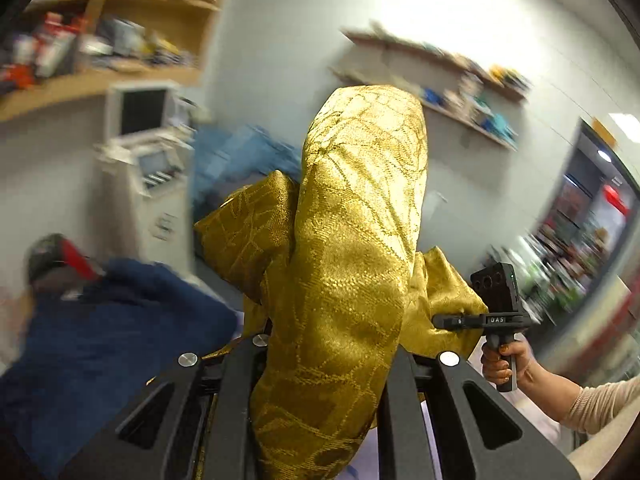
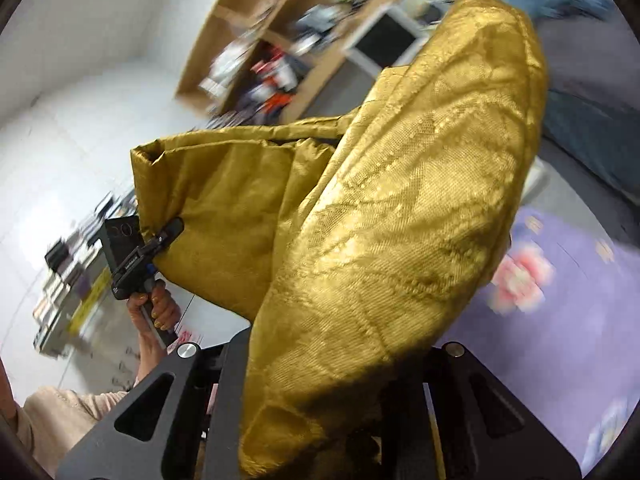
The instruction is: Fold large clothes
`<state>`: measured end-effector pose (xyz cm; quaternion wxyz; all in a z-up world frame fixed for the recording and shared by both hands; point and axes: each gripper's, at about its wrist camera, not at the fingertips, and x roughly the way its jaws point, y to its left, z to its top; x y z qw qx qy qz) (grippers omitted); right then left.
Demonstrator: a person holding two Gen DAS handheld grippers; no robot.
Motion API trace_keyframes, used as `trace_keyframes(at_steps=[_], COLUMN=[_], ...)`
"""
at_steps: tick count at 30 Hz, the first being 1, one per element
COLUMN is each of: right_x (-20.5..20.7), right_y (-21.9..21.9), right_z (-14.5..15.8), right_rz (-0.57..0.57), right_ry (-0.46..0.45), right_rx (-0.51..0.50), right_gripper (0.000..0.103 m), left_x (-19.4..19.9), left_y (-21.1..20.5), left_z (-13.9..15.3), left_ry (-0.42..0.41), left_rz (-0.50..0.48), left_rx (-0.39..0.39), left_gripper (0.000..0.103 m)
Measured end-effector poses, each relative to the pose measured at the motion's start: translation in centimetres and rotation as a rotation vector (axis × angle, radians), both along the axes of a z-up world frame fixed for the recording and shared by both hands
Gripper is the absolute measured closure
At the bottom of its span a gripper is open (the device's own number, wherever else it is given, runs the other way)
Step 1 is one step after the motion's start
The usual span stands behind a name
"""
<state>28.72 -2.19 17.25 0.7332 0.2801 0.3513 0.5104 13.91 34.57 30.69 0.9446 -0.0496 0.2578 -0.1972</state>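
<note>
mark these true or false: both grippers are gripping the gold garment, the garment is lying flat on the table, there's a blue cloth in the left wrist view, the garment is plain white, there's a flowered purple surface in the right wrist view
1. Both grippers grip the gold garment. True: the left gripper and the right gripper are each shut on it.
2. The garment lies flat on the table. False: it is bunched up and held in the air between the grippers.
3. A blue cloth shows in the left wrist view. True.
4. The garment is plain white. False: it is gold with a woven pattern.
5. A flowered purple surface shows in the right wrist view. True.
</note>
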Motion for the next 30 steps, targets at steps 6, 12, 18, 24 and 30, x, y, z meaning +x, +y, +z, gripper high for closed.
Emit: trace_keyframes(at_steps=[6, 12, 18, 24, 30], right_x=[11.7, 16.4, 17.0, 19.1, 19.6], right_y=[18.7, 32.6, 35.2, 35.0, 32.9], right_z=[4.4, 0.1, -5.3, -8.5, -11.4], right_rz=[0.204, 0.268, 0.23, 0.178, 0.051], right_ry=[0.025, 0.078, 0.157, 0.212, 0.27], right_rx=[-0.063, -0.304, -0.408, -0.482, -0.462], right_gripper=[0.086, 0.086, 0.083, 0.067, 0.047], left_x=[-7.8, -8.0, -7.3, -5.6, -4.9], left_y=[15.2, 26.6, 31.7, 33.8, 35.2], left_z=[-0.1, -11.5, -19.5, -22.7, -24.2], left_ry=[-0.068, 0.134, 0.201, 0.255, 0.272], left_rz=[0.478, 0.752, 0.85, 0.857, 0.824], left_rx=[0.054, -0.085, -0.271, -0.266, -0.291], left_gripper=[0.09, 0.09, 0.083, 0.038, 0.015])
